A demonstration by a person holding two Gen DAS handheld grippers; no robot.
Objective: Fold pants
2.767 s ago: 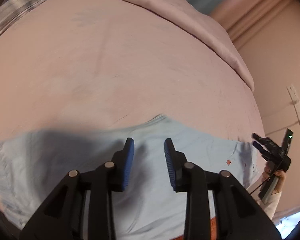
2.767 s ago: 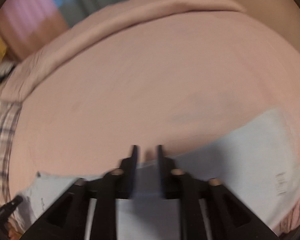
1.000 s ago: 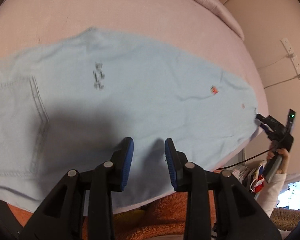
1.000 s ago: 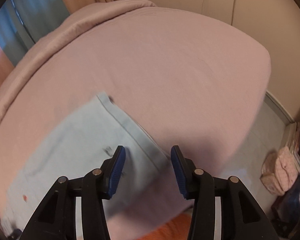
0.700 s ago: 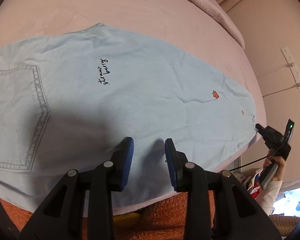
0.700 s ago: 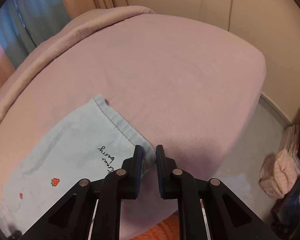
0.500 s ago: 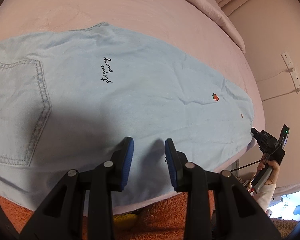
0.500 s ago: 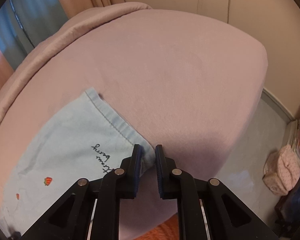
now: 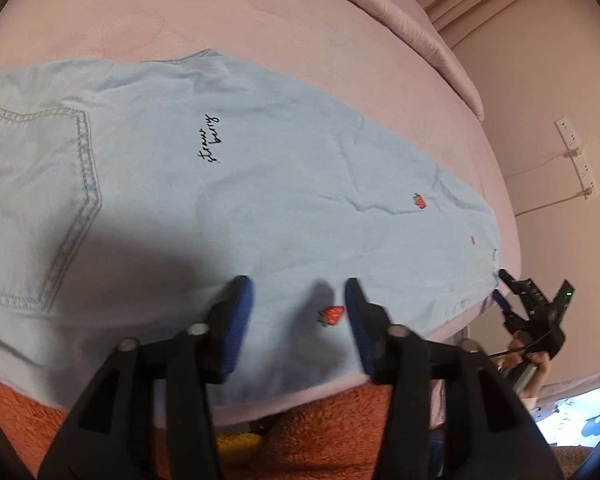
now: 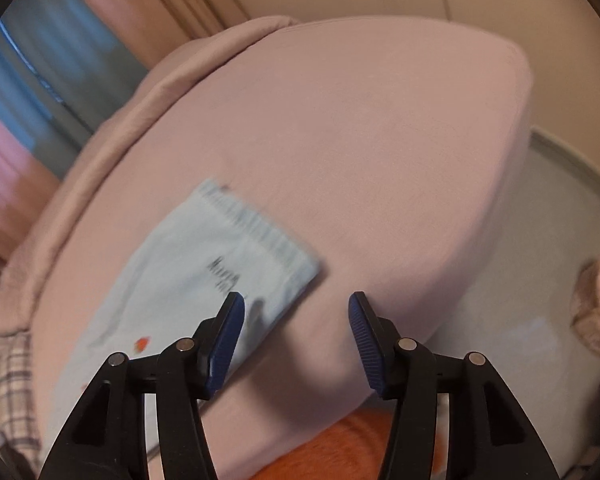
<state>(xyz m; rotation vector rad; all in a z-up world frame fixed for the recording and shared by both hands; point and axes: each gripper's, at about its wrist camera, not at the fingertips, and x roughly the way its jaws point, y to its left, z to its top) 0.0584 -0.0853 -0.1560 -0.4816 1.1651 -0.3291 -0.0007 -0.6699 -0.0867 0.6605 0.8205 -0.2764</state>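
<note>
Light blue pants [image 9: 228, 184] lie flat across the pink bed [image 9: 260, 32], with a back pocket at the left, black script lettering and small strawberry patches. My left gripper [image 9: 296, 300] is open and empty just above the near edge of the pants. In the right wrist view the hem end of the pants [image 10: 236, 248] lies on the bed. My right gripper [image 10: 296, 316] is open and empty, its left finger over the hem corner. The right gripper also shows at the far right of the left wrist view [image 9: 512, 296].
The bed's near edge runs under both grippers, with orange fuzzy fabric [image 9: 320, 440] below it. A folded pink duvet [image 10: 148, 92] lies along the far side. Floor [image 10: 540, 280] and a wall lie right of the bed. A power strip [image 9: 576, 152] hangs on the wall.
My right gripper was shut on the hem corner of the pants and has now opened and let it go. My left gripper has opened wider and stays over the near edge.
</note>
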